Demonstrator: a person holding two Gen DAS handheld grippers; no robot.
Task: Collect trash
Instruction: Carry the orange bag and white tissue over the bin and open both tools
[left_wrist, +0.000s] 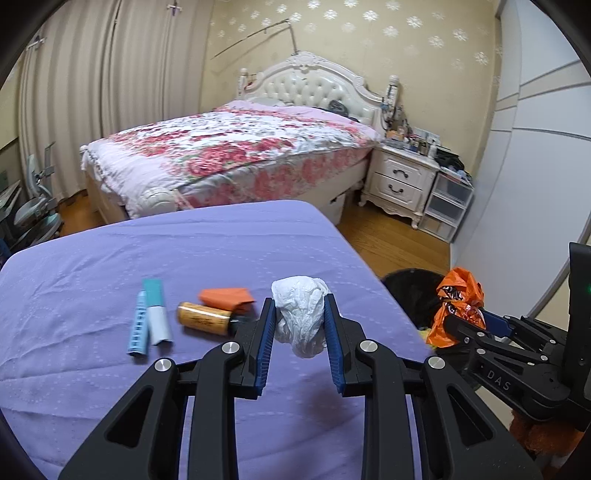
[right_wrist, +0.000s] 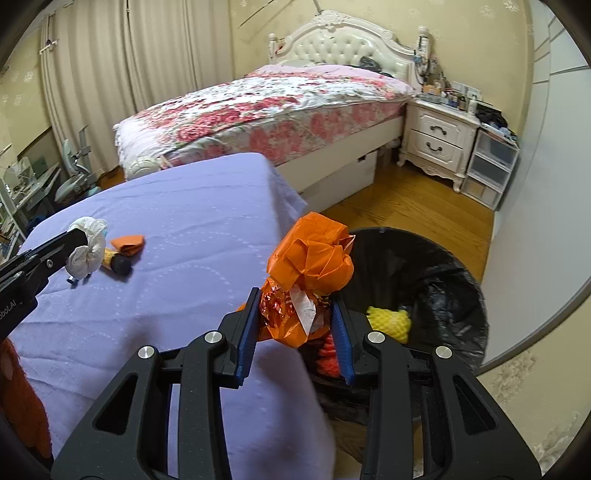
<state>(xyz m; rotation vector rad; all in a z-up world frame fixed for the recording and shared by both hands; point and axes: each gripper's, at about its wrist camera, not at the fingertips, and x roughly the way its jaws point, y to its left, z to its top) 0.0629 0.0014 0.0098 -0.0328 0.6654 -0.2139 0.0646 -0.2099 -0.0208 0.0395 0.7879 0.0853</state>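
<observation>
My left gripper (left_wrist: 300, 308) is shut on a crumpled white tissue (left_wrist: 301, 314) and holds it above the purple-covered table (left_wrist: 110, 266); it also shows in the right wrist view (right_wrist: 86, 249). My right gripper (right_wrist: 295, 302) is shut on a crumpled orange wrapper (right_wrist: 314, 258), held at the table's right edge beside the black-lined trash bin (right_wrist: 443, 280). The bin holds a yellow item (right_wrist: 391, 319) and red scraps. On the table lie an orange scrap (left_wrist: 227, 297), a brown bottle (left_wrist: 205, 317), a teal-and-white tube (left_wrist: 157, 310) and a light blue stick (left_wrist: 139, 334).
A bed with a floral quilt (left_wrist: 229, 147) stands behind the table. A white nightstand (left_wrist: 400, 181) and plastic drawers (left_wrist: 448, 203) stand at the right on the wooden floor. Curtains and a chair are at the left. A wardrobe door is at the far right.
</observation>
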